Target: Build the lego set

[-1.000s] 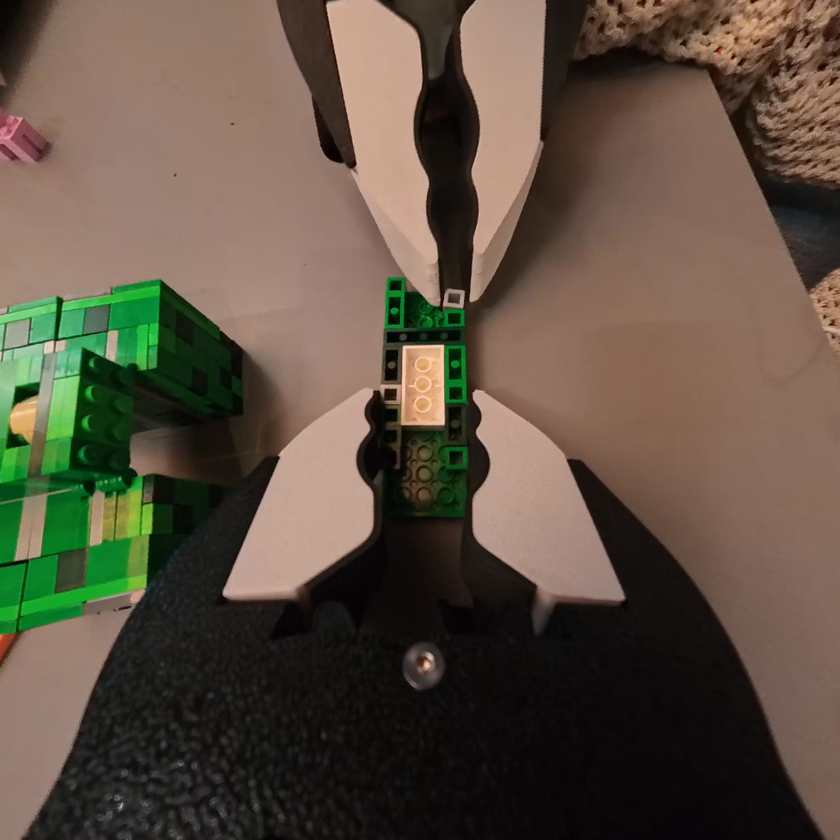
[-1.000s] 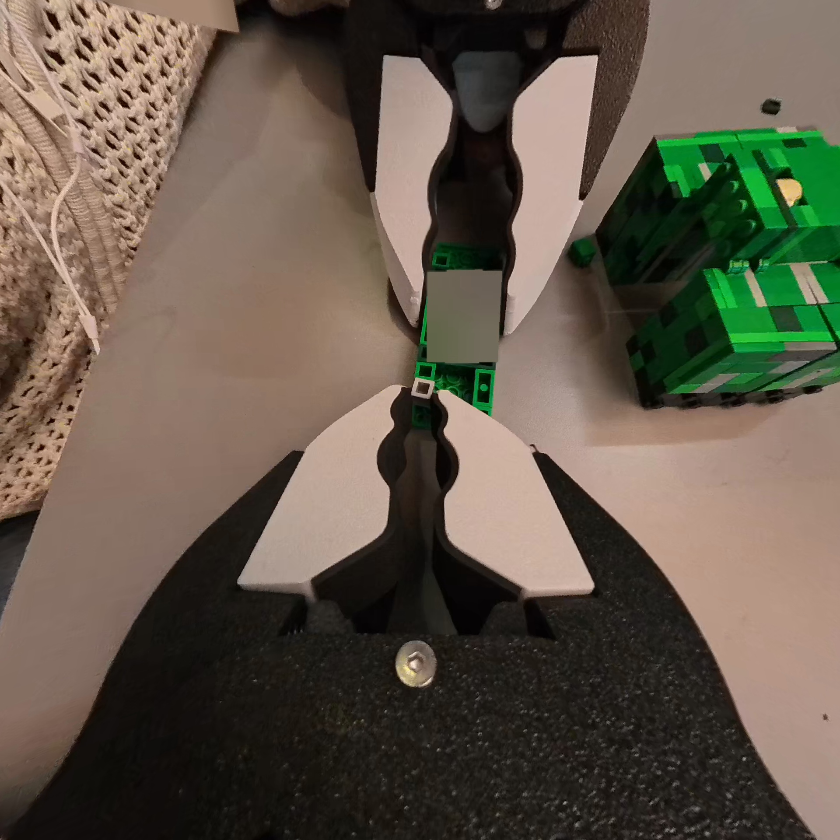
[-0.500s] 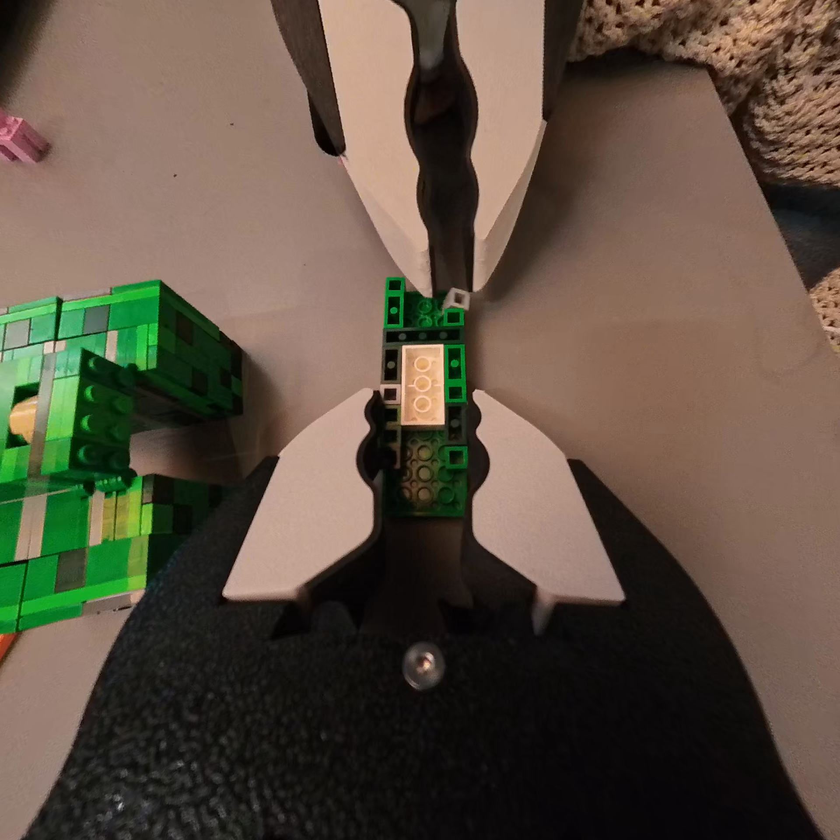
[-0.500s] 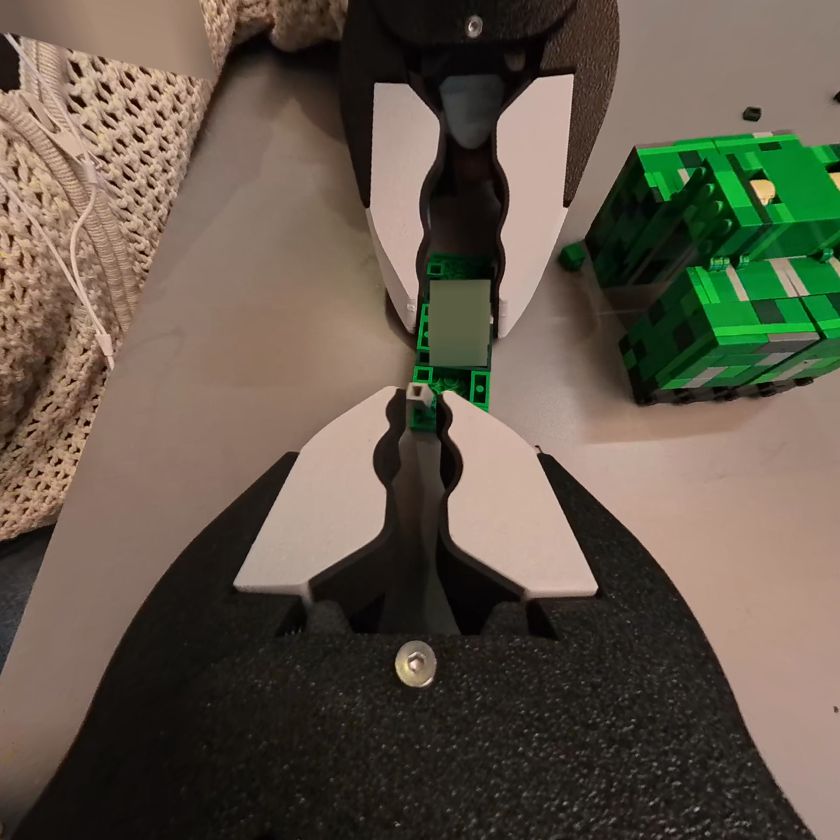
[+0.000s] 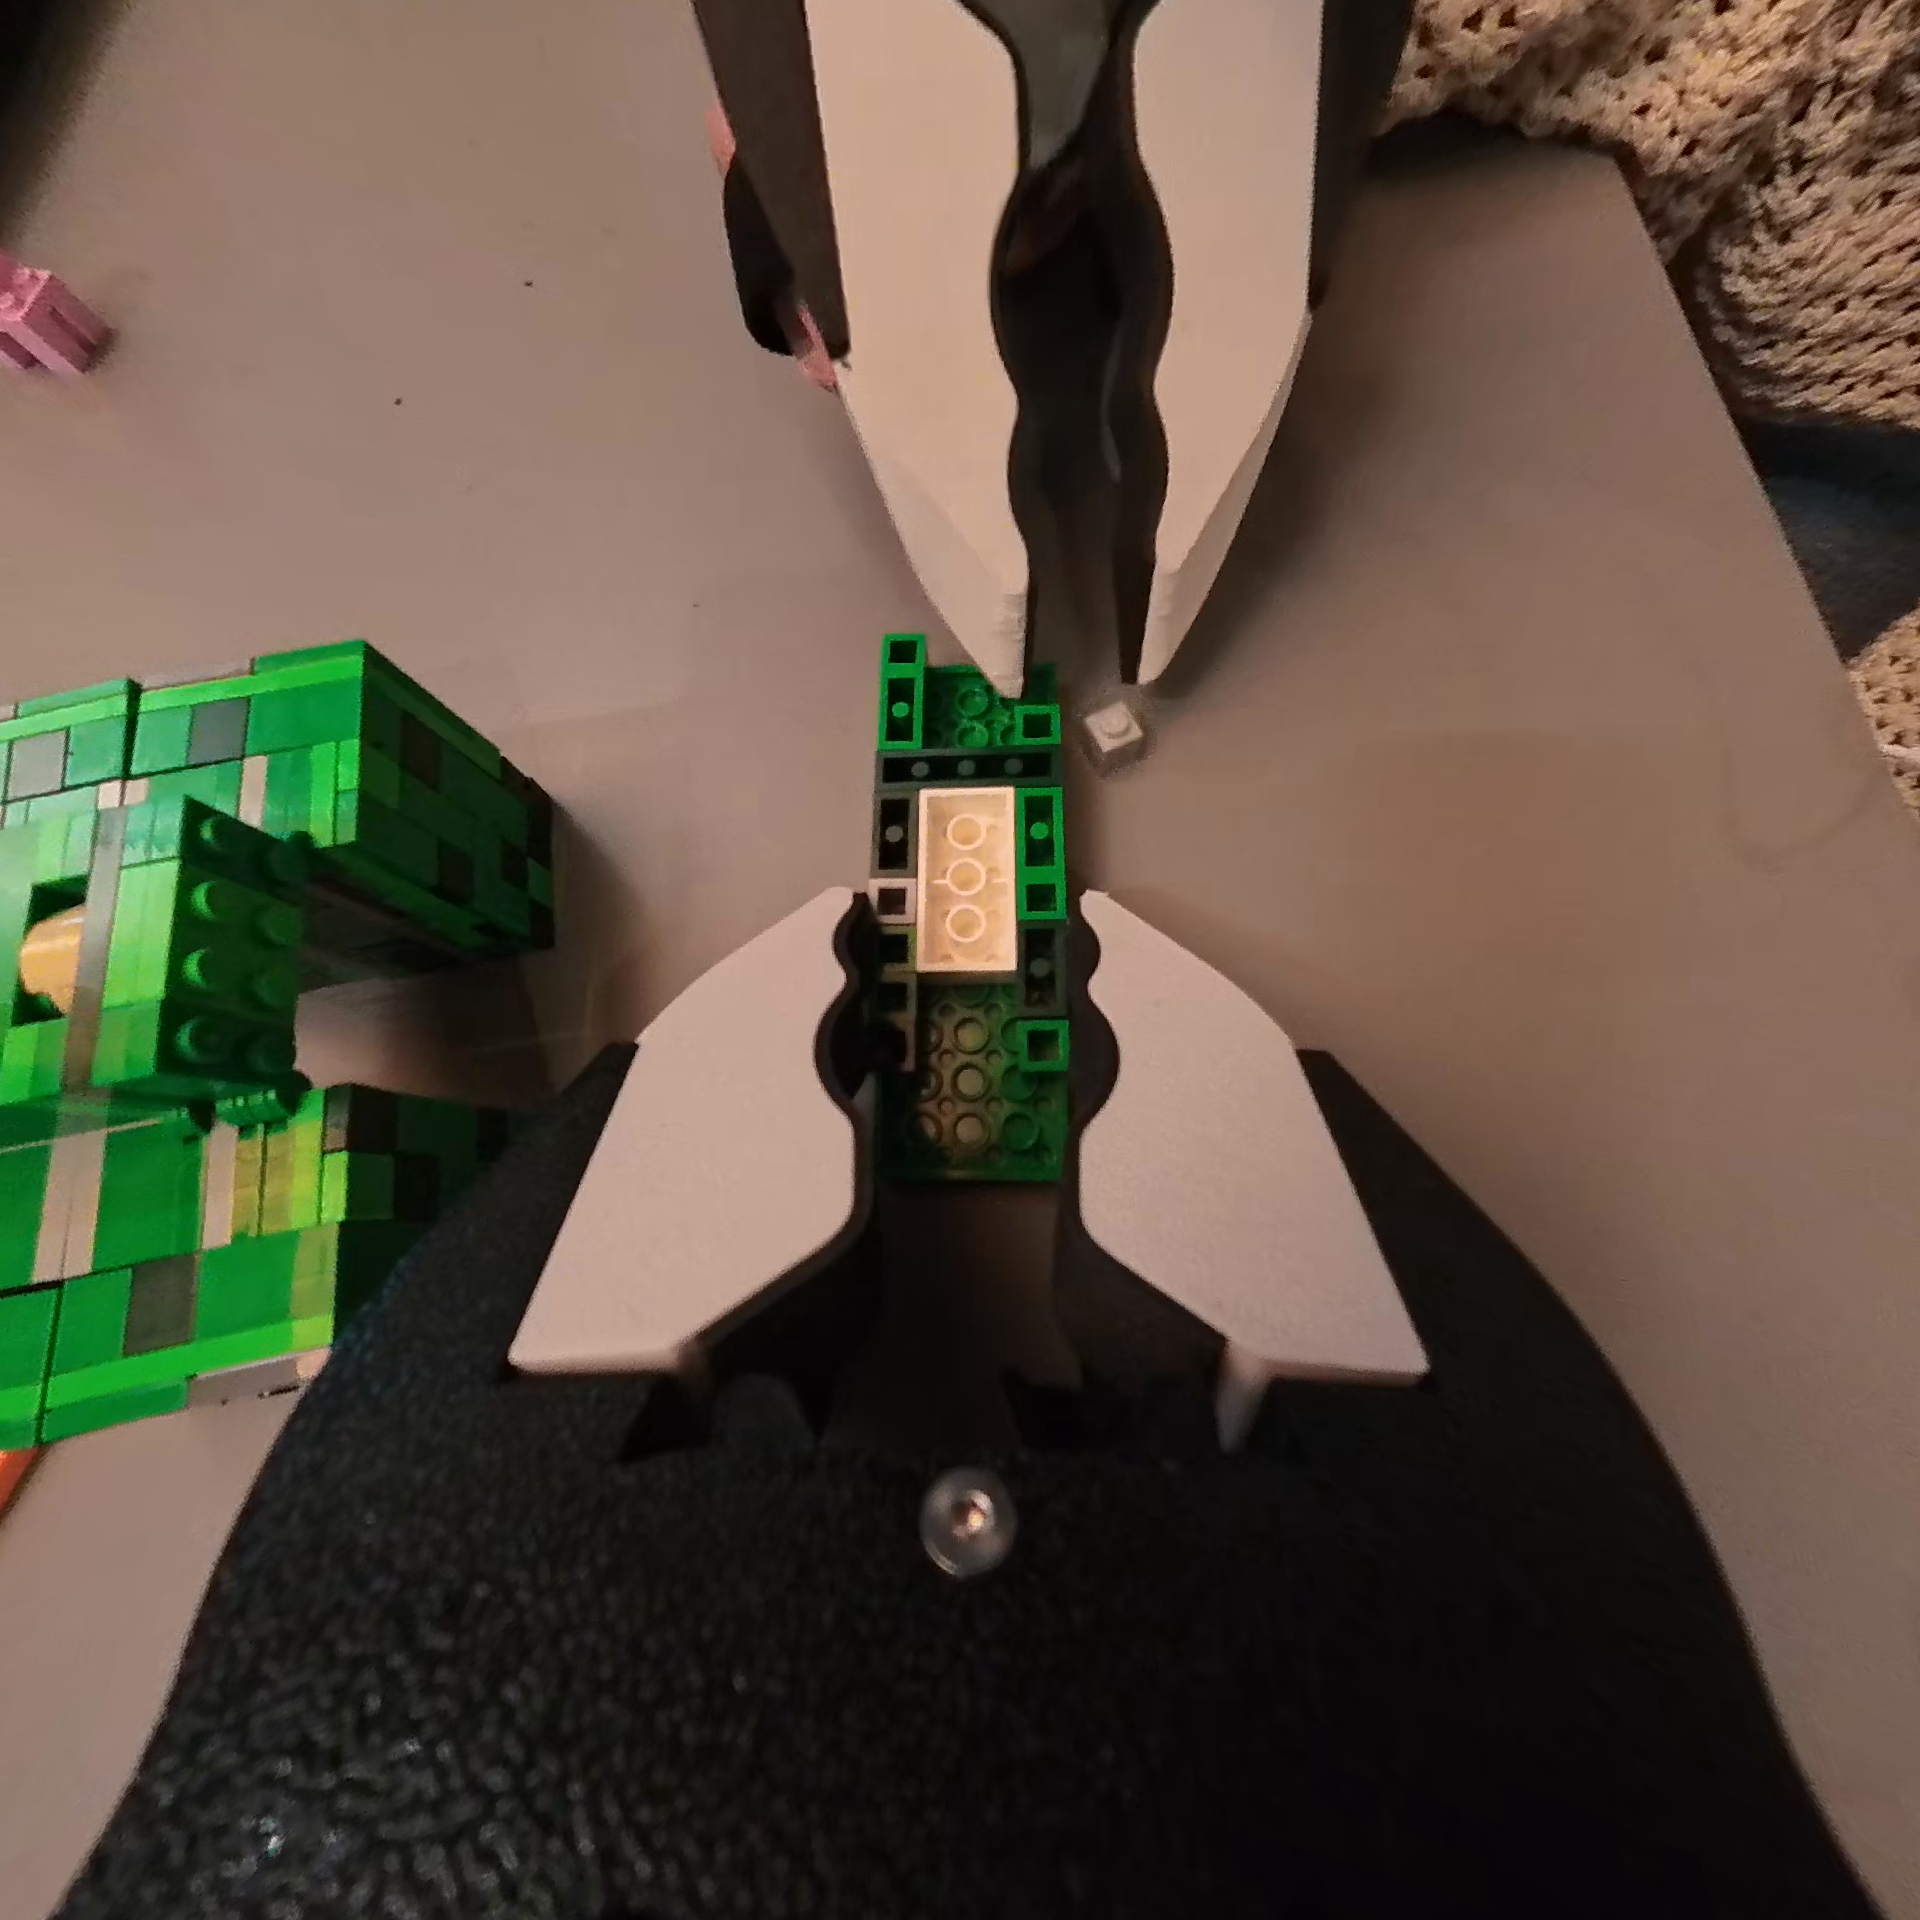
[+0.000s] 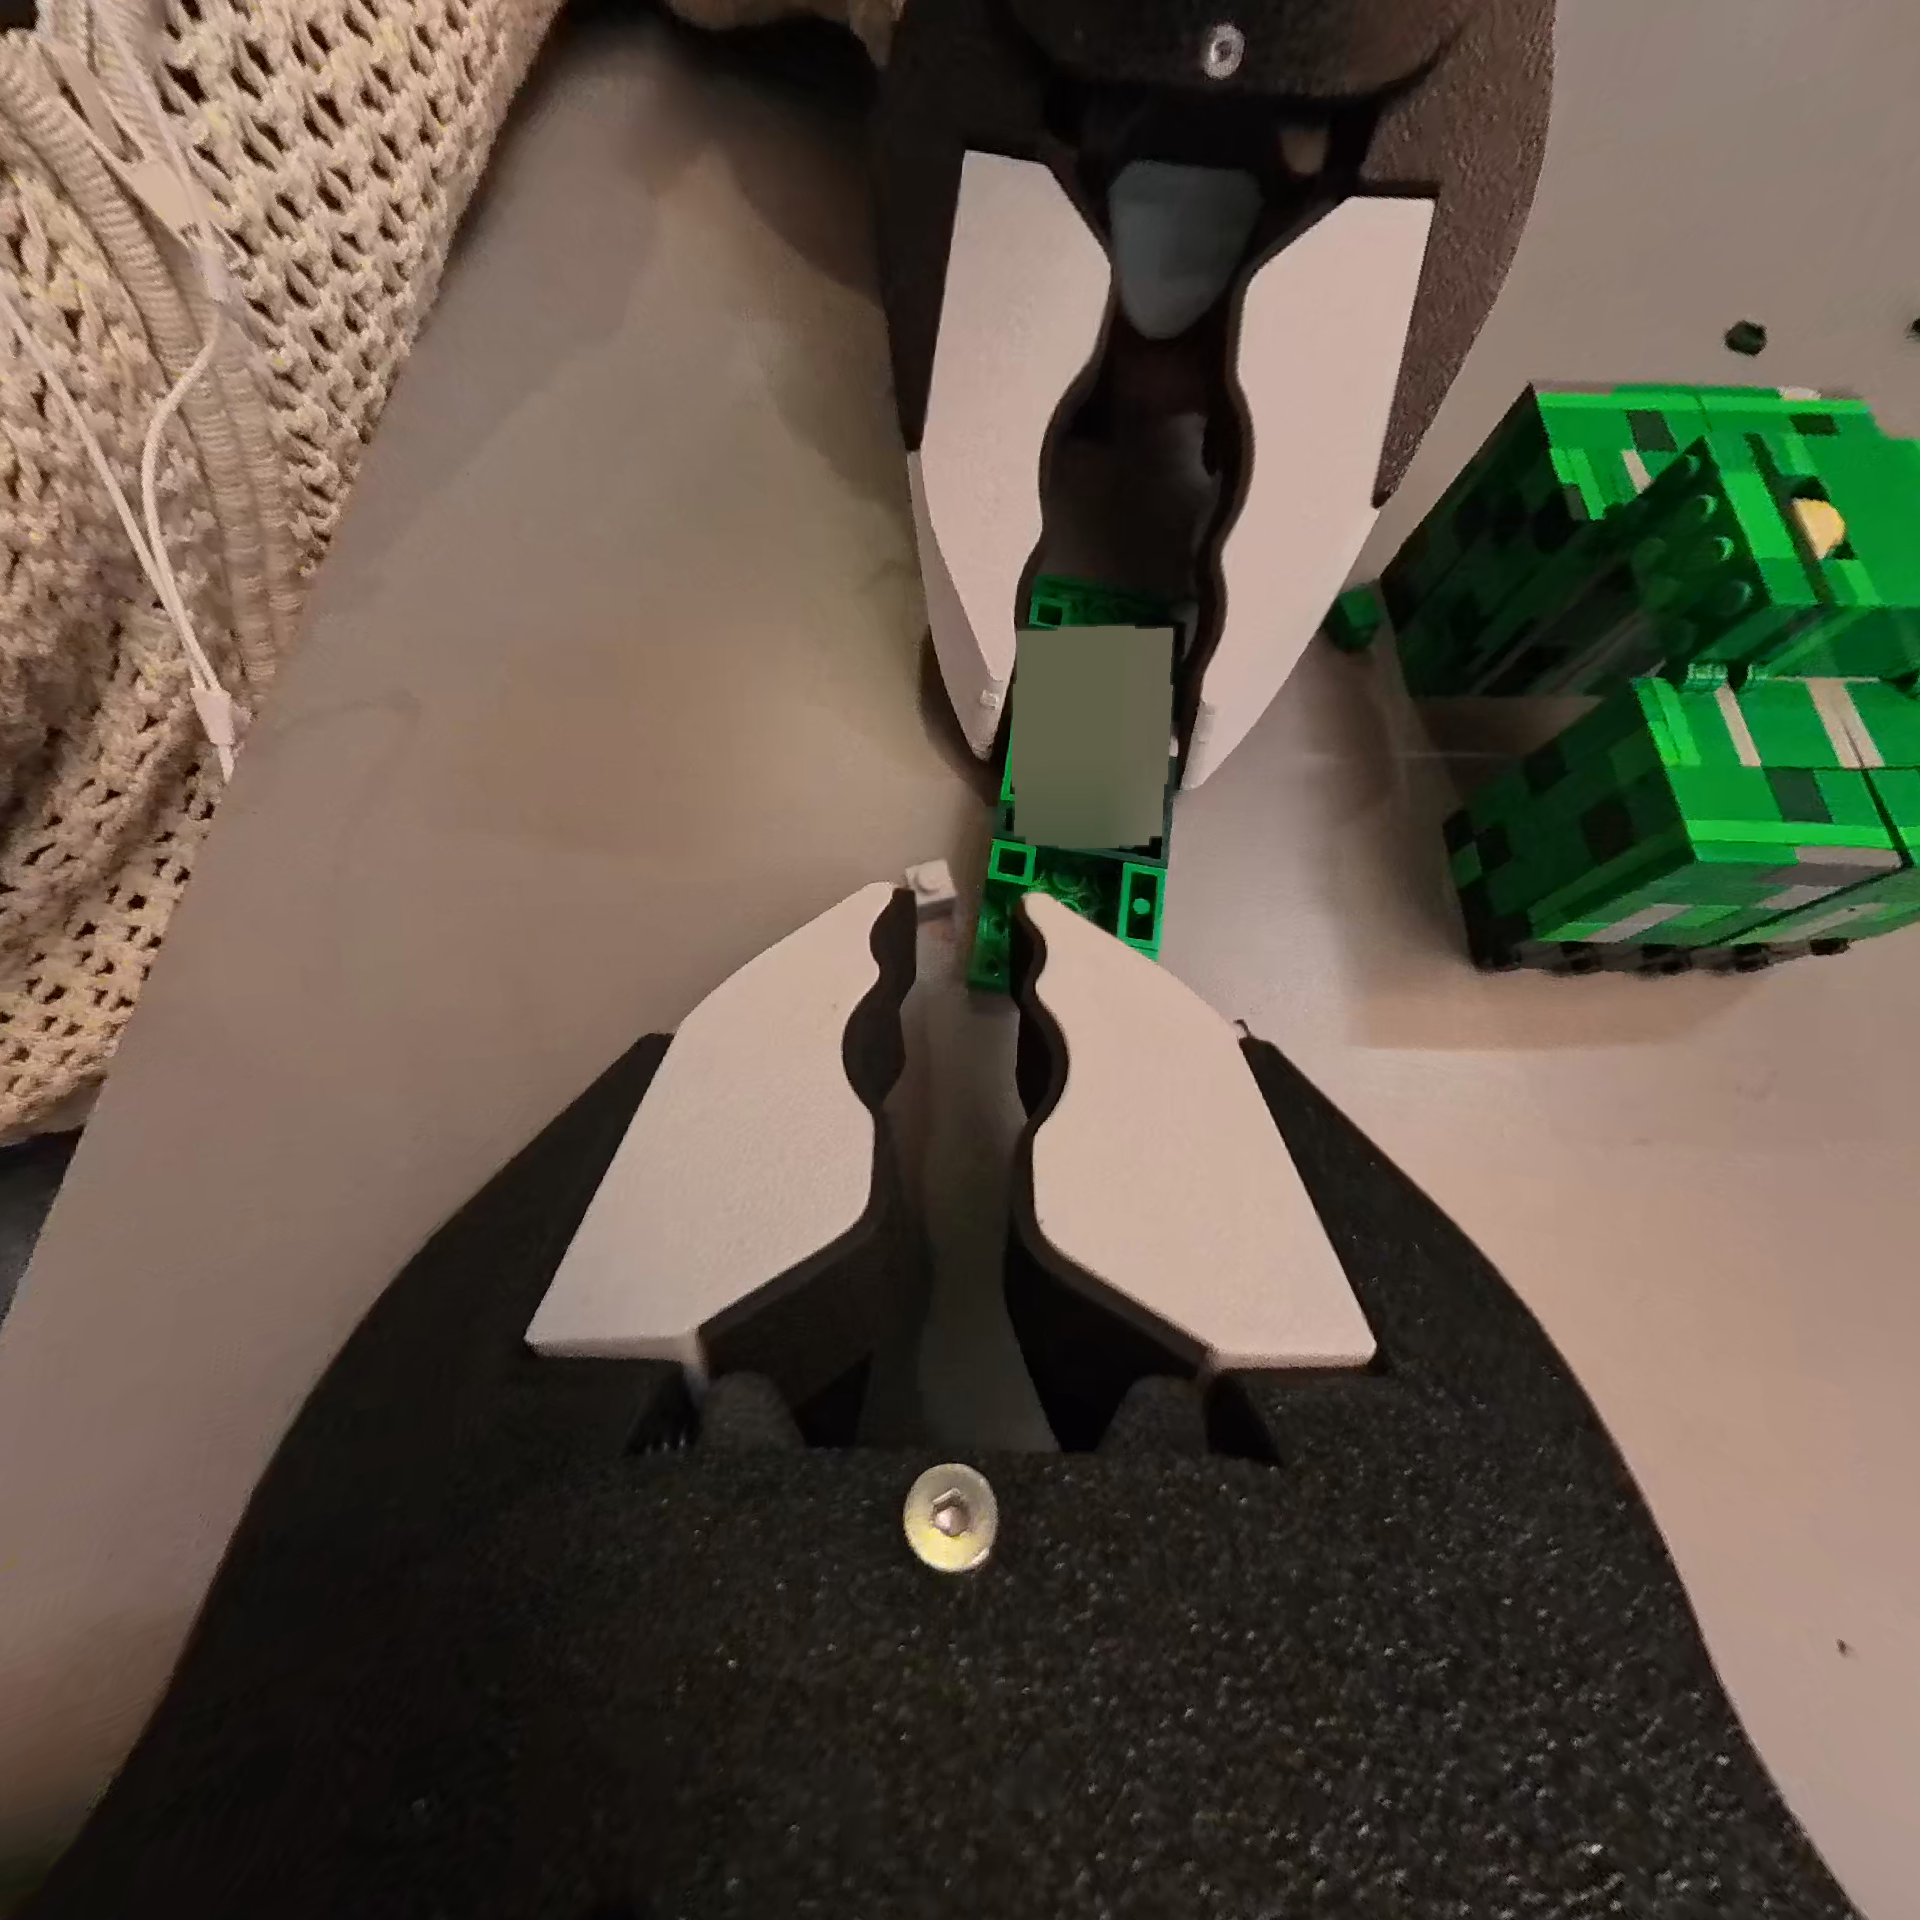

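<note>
Tongs face each other across the grey table [image 5: 1455, 935], tip to tip. The left gripper [image 5: 966, 914] clamps a narrow green plate assembly [image 5: 971, 1081] by its long sides, a white brick [image 5: 964, 891] set along its middle. The right gripper [image 6: 956, 909] has its fingers parted a little with nothing between them; one fingertip [image 5: 1003, 665] rests at the assembly's far end. A tiny grey stud piece [image 5: 1115, 729] lies loose on the table just beside that end, under the other fingertip. Off to one side stands a big blocky green model [image 5: 208, 997], apart from both tools. A knitted cream blanket [image 6: 125, 416] hangs by the table edge, and a small pink piece [image 5: 42, 322] sits far off
</note>
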`<act>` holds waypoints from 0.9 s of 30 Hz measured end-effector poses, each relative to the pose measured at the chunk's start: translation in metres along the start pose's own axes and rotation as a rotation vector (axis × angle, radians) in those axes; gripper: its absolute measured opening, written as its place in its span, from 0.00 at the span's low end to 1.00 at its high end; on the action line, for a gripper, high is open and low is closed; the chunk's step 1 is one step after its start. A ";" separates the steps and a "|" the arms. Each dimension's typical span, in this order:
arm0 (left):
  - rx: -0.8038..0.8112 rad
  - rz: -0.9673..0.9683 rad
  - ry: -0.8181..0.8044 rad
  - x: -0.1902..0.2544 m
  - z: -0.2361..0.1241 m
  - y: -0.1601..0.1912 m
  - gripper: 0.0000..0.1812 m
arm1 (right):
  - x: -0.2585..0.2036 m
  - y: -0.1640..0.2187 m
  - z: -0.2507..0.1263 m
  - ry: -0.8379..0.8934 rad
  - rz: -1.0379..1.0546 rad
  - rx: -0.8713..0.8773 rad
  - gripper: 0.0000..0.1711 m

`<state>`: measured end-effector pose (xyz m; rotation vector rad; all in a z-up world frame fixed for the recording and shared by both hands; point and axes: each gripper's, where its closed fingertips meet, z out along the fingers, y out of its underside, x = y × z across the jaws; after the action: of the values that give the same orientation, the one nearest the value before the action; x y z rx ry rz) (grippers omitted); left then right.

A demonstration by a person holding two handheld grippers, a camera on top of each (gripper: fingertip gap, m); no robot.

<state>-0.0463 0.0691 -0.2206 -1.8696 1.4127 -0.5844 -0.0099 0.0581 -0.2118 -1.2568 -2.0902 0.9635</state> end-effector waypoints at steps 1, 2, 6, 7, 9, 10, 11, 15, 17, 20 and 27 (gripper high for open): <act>0.000 0.000 0.000 0.000 0.000 0.000 0.19 | 0.000 0.001 0.000 0.000 -0.003 -0.007 0.10; 0.000 0.000 0.000 0.000 0.000 0.000 0.19 | -0.001 0.001 0.001 -0.005 -0.006 -0.011 0.10; 0.000 -0.001 0.000 0.000 0.000 0.000 0.19 | -0.007 -0.001 -0.002 -0.023 -0.054 0.002 0.06; 0.000 -0.001 -0.001 0.000 0.000 0.000 0.19 | -0.008 -0.002 -0.002 -0.029 -0.057 0.006 0.05; 0.000 0.001 -0.008 0.000 0.001 -0.001 0.19 | -0.008 -0.001 -0.001 -0.027 -0.056 0.004 0.05; 0.000 -0.003 -0.012 -0.001 0.001 -0.001 0.19 | -0.007 0.000 0.001 -0.028 -0.053 -0.002 0.05; -0.001 -0.008 -0.018 -0.002 0.001 -0.001 0.19 | -0.008 0.001 0.002 -0.031 -0.050 -0.011 0.05; 0.001 -0.008 -0.031 -0.003 0.001 -0.001 0.19 | -0.006 0.001 0.006 -0.025 -0.038 -0.028 0.07; 0.003 0.006 -0.035 -0.003 0.001 -0.002 0.21 | -0.008 0.000 0.008 -0.042 -0.027 -0.034 0.05; 0.047 0.049 -0.004 0.006 0.001 -0.009 0.32 | -0.010 -0.004 0.003 -0.068 -0.001 0.006 0.05; 0.375 0.525 -0.238 0.018 -0.031 -0.063 0.25 | 0.003 -0.033 -0.016 -0.179 0.311 0.262 0.04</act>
<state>-0.0234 0.0531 -0.1532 -1.1683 1.4390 -0.3207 -0.0172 0.0555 -0.1762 -1.4233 -1.8481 1.4838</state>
